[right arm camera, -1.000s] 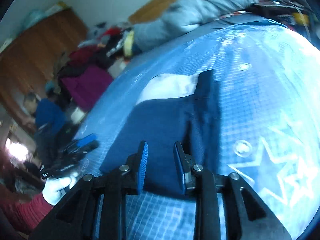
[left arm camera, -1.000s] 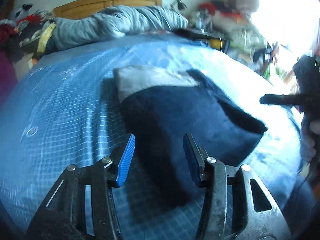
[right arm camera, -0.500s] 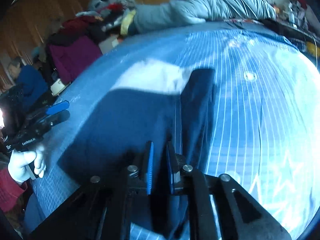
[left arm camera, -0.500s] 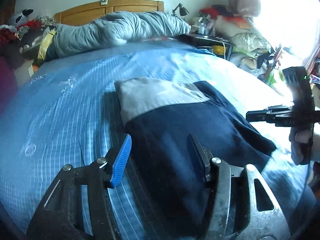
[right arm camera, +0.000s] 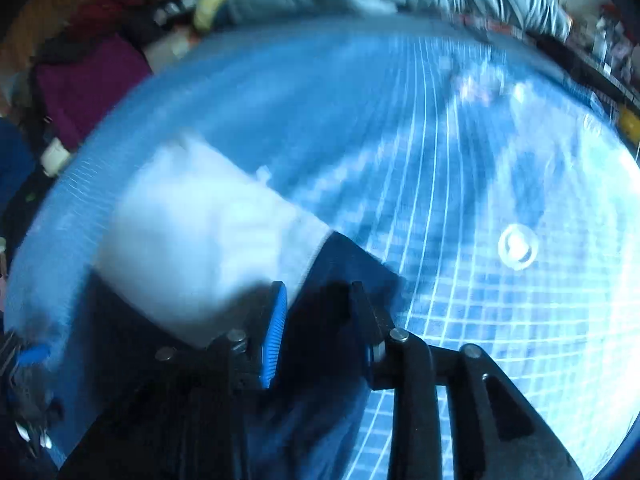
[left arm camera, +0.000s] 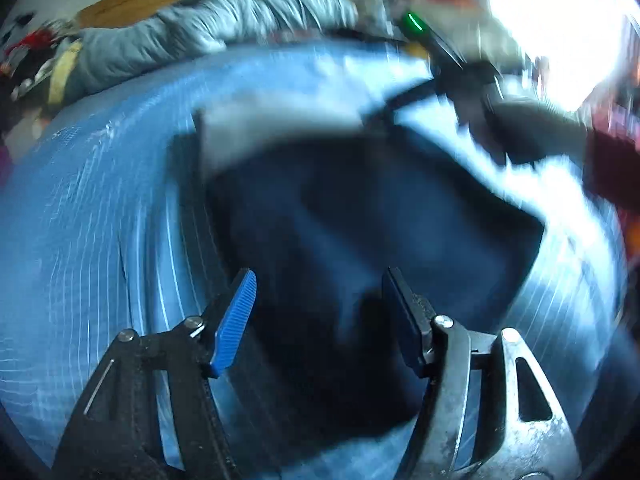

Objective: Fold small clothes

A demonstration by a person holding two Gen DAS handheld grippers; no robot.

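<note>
Folding a small garment on a bed; both views are smeared by motion. The left hand-held gripper [left arm camera: 316,320] hangs with its jaws spread wide and nothing between them, the dark cloth lying below and beyond the blue pads. The right hand-held gripper [right arm camera: 318,332] has its jaws partly apart; dark fabric fills the gap and runs under the fingers, but the blur does not show whether the pads press on it, so its grip cannot be told. In the left view the right tool appears as a dark streak at the far right edge of the cloth.

The garment [left arm camera: 360,216], navy with a pale grey band [right arm camera: 192,240] at its far end, lies flat on the blue checked bedsheet [left arm camera: 100,208], near the middle of the bed. One long side seems already turned over on itself, forming a darker strip along the right edge. A rumpled grey quilt [left arm camera: 208,32] lies along the headboard, well apart from the work.

Judged stage: mid-fold, with the lengthwise fold made and a crosswise fold pending. The next move probably calls for each tool to pinch a near corner of the hem, lift both evenly and carry them toward the pale band without dragging the layers askew.
</note>
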